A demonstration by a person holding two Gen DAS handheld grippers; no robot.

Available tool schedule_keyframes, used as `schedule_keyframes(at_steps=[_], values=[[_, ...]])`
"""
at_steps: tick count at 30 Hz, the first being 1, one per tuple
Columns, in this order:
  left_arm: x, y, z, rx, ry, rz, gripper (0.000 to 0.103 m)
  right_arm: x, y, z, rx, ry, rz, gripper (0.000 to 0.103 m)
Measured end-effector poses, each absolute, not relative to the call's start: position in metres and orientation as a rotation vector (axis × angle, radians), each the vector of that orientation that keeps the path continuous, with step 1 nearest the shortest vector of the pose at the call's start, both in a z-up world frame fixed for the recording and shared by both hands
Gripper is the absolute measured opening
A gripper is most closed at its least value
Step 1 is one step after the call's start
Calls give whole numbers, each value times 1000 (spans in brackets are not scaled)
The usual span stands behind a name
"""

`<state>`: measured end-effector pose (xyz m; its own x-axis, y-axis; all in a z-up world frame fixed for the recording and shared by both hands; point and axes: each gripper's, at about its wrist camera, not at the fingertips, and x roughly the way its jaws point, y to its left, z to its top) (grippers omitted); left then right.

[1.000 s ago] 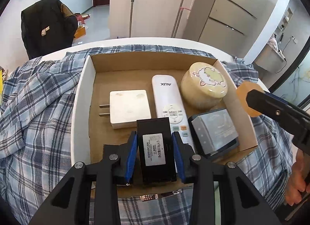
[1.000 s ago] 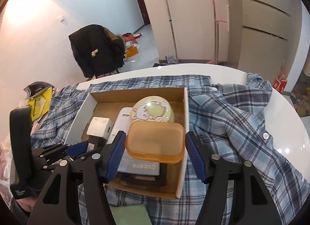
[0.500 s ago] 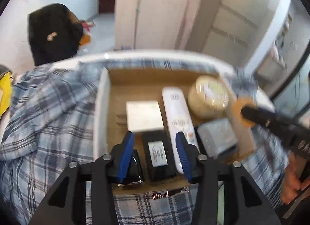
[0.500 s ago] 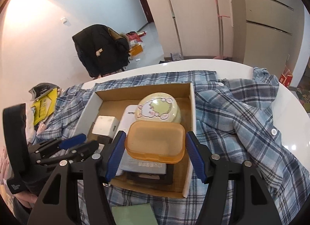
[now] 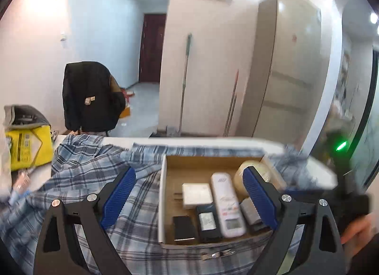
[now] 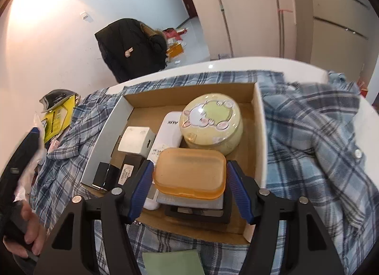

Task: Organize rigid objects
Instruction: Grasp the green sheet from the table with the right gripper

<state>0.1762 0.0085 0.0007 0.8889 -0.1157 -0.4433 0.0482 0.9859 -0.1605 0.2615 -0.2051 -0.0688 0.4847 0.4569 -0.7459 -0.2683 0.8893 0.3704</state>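
A cardboard box [image 6: 258, 132] on a plaid shirt holds a white plug adapter [image 6: 136, 141], a white remote [image 6: 165, 130], a round yellow tin [image 6: 210, 122], two small black items [image 5: 207, 221] and a grey device [image 6: 189, 201]. My right gripper [image 6: 188, 181] is shut on an orange plastic case [image 6: 189, 175], held over the grey device at the box's near end. My left gripper [image 5: 188, 200] is open wide and empty, raised and pulled back to the left of the box [image 5: 162, 194].
The plaid shirt [image 6: 308, 137] covers a white round table [image 6: 236, 64]. A yellow bag [image 5: 28, 142] lies at the table's left. A green pad [image 6: 173, 263] lies below the box. A chair with a black coat [image 5: 90, 97] stands behind.
My left gripper let go of the black item in the box, opened wide and lifted back to the left. My right gripper moved the orange case over the box's near end.
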Motion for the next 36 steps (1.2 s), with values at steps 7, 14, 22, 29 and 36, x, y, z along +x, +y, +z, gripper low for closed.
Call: schedule_keyframes(at_steps=[7, 14, 22, 29, 36], values=[[146, 3, 29, -129, 393, -127, 103, 253, -213, -51, 235, 899, 456, 80], [115, 2, 46, -108, 344, -136, 103, 194, -217, 0, -7, 724, 371, 81], [64, 14, 47, -138, 299, -109, 103, 149, -225, 0, -8, 718, 401, 95], [35, 13, 35, -99, 212, -127, 103, 117, -228, 6, 24, 661, 420, 95], [37, 6, 7, -51, 202, -65, 103, 106, -212, -7, -31, 641, 438, 90]])
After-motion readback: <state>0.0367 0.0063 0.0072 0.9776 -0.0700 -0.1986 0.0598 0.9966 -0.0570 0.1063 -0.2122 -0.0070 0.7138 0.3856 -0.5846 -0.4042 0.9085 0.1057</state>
